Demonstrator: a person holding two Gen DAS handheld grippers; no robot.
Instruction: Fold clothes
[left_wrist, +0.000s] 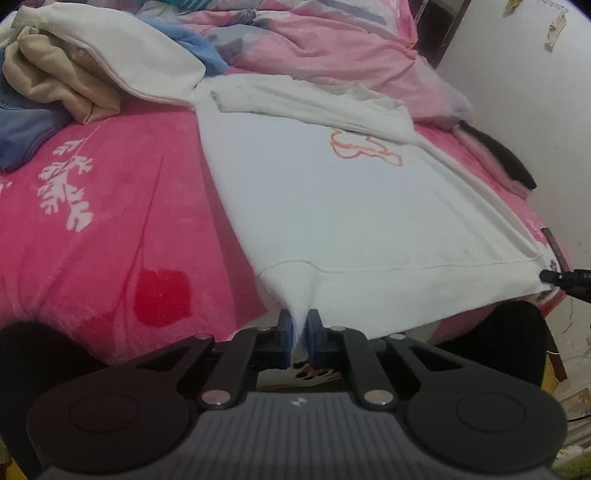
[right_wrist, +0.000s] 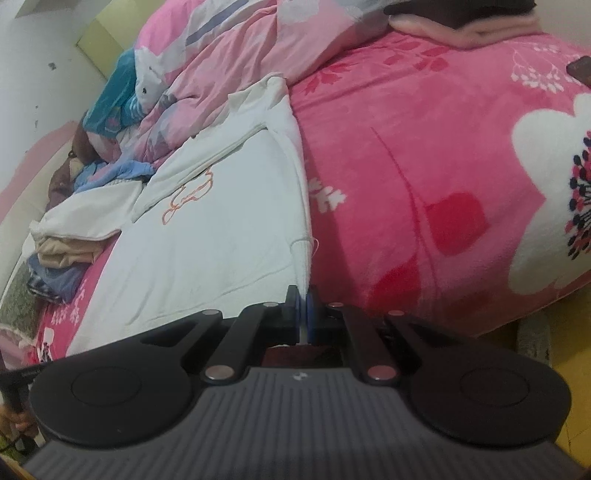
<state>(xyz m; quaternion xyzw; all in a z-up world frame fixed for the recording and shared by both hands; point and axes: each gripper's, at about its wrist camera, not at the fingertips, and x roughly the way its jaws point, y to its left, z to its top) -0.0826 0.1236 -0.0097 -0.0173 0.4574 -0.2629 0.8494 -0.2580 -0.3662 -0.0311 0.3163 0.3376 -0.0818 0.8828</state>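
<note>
The white sweatshirt (left_wrist: 332, 206) lies spread flat on the pink bed blanket (left_wrist: 110, 221), hem toward the cameras, and both tongs have it by the bottom corners. The left tongs (left_wrist: 299, 332) are clenched on the ribbed hem, white cloth bunched between the blue pads (left_wrist: 284, 328). The right tongs (right_wrist: 303, 314) are clamped on the opposite hem corner, cloth pinched in the narrow gap.

From the left wrist, the other tool's black tip shows at 3 o'clock, touching the far hem corner; a folded sleeve lies across the chest at 12 o'clock, and a heap of clothes (left_wrist: 66, 85) in cream, beige and denim sits at 10 o'clock. The right wrist alone shows the big white flower print (right_wrist: 546, 206) on the blanket at 3 o'clock, the rumpled pink quilt (right_wrist: 229, 74) at 12 and a teal garment (right_wrist: 110, 99) at 10.

The sweatshirt carries an orange outline design (left_wrist: 365, 149), not readable as writing. No legible brand or label appears.
</note>
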